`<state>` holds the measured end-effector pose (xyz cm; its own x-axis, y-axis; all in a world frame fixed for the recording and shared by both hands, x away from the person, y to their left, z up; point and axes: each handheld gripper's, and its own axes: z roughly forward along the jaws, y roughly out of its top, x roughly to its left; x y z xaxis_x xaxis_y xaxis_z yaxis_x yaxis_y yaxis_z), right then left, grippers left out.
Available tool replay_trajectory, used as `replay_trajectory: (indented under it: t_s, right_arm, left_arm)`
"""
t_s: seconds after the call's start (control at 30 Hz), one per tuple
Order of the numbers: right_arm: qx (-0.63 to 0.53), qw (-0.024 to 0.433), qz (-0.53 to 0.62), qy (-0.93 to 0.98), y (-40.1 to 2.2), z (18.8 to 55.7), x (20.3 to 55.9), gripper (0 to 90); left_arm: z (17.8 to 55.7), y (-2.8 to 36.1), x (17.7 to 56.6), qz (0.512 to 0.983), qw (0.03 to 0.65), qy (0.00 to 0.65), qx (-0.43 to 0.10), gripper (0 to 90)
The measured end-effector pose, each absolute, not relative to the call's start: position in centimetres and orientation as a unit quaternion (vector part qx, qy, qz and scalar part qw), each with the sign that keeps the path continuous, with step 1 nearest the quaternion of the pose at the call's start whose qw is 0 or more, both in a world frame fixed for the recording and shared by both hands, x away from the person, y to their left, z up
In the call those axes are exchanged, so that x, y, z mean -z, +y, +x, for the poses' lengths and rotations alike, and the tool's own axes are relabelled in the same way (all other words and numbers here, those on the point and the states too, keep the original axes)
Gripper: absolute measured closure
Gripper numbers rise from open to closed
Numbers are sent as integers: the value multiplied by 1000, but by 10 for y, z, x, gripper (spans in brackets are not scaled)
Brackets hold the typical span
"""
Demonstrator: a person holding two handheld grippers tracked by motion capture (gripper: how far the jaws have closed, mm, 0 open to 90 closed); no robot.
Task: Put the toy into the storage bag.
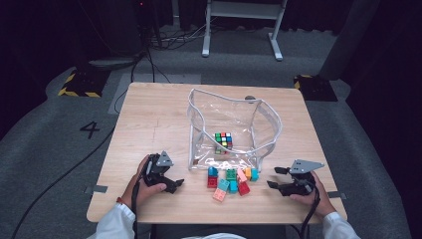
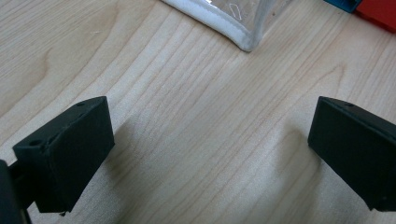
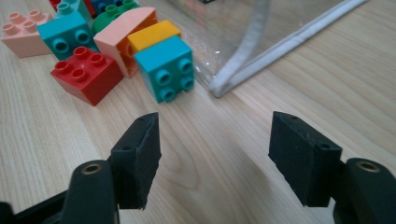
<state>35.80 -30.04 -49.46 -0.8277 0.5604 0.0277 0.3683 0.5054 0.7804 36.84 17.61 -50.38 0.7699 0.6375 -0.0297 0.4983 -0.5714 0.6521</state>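
Wood table [image 1: 149, 124] | grey carpet [image 1: 50, 144], dark room, perhaps curtained | left tool [image 1: 166, 185] released | right tool [image 1: 278, 177] released

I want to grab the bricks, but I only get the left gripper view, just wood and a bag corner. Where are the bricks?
Observer: A heap of toy bricks lies on the table, just in front of the clear bag, on the person's side.
Operator: Is anything in the bag?
Observer: Yes, a colour cube sits inside it.
Operator: Is the other tool holding a brick?
Observer: No. The right tool is open with nothing between its jaws; the teal brick nearest to it lies apart.
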Motion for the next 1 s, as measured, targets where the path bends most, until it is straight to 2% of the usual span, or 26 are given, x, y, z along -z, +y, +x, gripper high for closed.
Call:
replay_trajectory:
  t_s: [0.27,0.6,0.7,0.87,1.0]
  right_arm:
    - [-422,107,246,866,-272,354,499,426]
    - [-424,107,244,866,-251,362,502,384]
    - [-419,110,241,869,-245,365,502,419]
    - [-422,112,231,870,-245,365,502,531]
    - [-423,108,226,871,-249,363,501,549]
  left_arm:
    - [368,176,504,880,332,322,-104,4]
    - [369,176,504,880,331,322,-106,4]
    - [369,176,504,880,332,322,-104,4]
    - [369,176,504,880,332,322,-104,4]
    - [368,176,504,880,332,322,-104,4]
